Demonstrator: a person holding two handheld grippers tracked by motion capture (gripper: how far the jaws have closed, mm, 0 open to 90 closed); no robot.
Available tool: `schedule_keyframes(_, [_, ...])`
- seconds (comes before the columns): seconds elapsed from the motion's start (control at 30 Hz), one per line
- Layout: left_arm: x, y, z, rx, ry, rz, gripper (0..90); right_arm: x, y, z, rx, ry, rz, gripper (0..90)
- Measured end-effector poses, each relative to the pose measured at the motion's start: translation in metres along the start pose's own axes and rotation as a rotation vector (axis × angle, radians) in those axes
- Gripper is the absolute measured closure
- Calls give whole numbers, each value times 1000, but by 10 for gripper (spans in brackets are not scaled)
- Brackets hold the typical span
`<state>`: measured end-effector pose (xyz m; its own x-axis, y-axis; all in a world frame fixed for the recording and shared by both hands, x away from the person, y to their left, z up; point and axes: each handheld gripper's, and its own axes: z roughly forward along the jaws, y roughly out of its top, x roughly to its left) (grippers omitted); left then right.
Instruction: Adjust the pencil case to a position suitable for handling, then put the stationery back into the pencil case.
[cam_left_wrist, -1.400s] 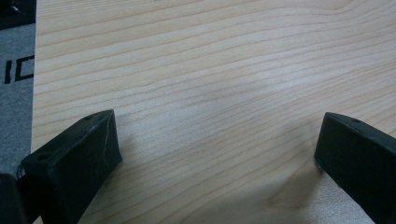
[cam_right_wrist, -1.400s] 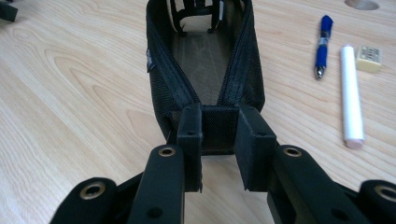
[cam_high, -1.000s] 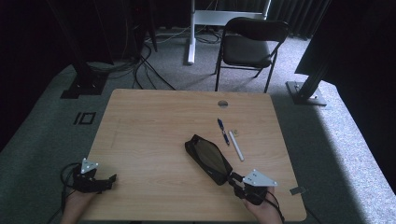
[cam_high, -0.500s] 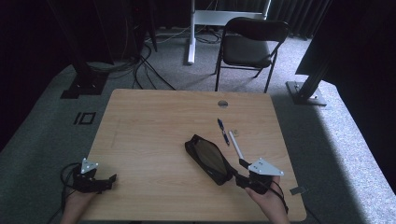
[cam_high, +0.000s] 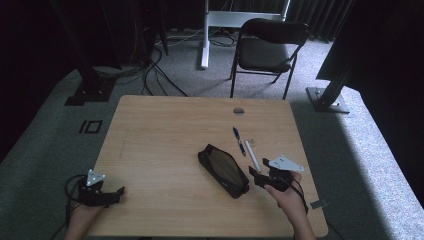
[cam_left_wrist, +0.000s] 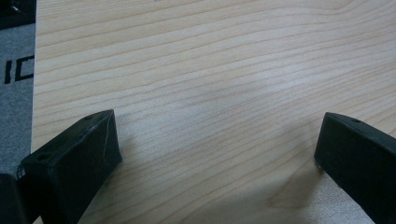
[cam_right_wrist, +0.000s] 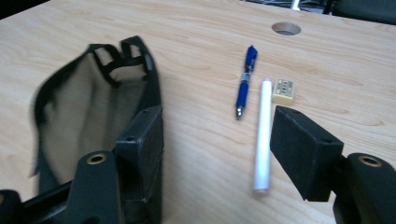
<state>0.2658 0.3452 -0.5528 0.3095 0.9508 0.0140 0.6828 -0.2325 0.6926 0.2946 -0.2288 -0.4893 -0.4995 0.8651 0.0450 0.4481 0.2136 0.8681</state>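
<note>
On the table (cam_high: 165, 130), the right tongs (cam_right_wrist: 217, 140) have just been opening and now stand spread with bare wood between the jaws. A black mesh pouch (cam_right_wrist: 88, 116) lies just beside the left jaw of that view, and a white stick (cam_right_wrist: 263, 135) lies just inside the other jaw, touching neither. Beyond it are 1 blue pen (cam_right_wrist: 246, 81) and a small eraser (cam_right_wrist: 283, 91), apart from each other. In the high view the pouch (cam_high: 223, 170) lies right of the table's middle. The left tongs (cam_high: 116, 194), at the near left edge, are spread wide over bare wood.
</note>
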Motion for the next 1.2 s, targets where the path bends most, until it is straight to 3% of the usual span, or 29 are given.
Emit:
schedule_keyframes(0.3, [0,0,0,0,0,0,3,-21,1,24,-28,-48,24,301])
schedule_keyframes(0.63, [0,0,0,0,0,0,2,-47,1,53,44,-74,48,349])
schedule_keyframes(0.9, [0,0,0,0,0,0,2,-49,0,71,94,-89,27,458])
schedule_keyframes(1.03, [0,0,0,0,0,0,3,-47,-2,79,112,-84,41,530])
schedule_keyframes(1.2, [0,0,0,0,0,0,3,-46,-3,88,144,-118,12,586])
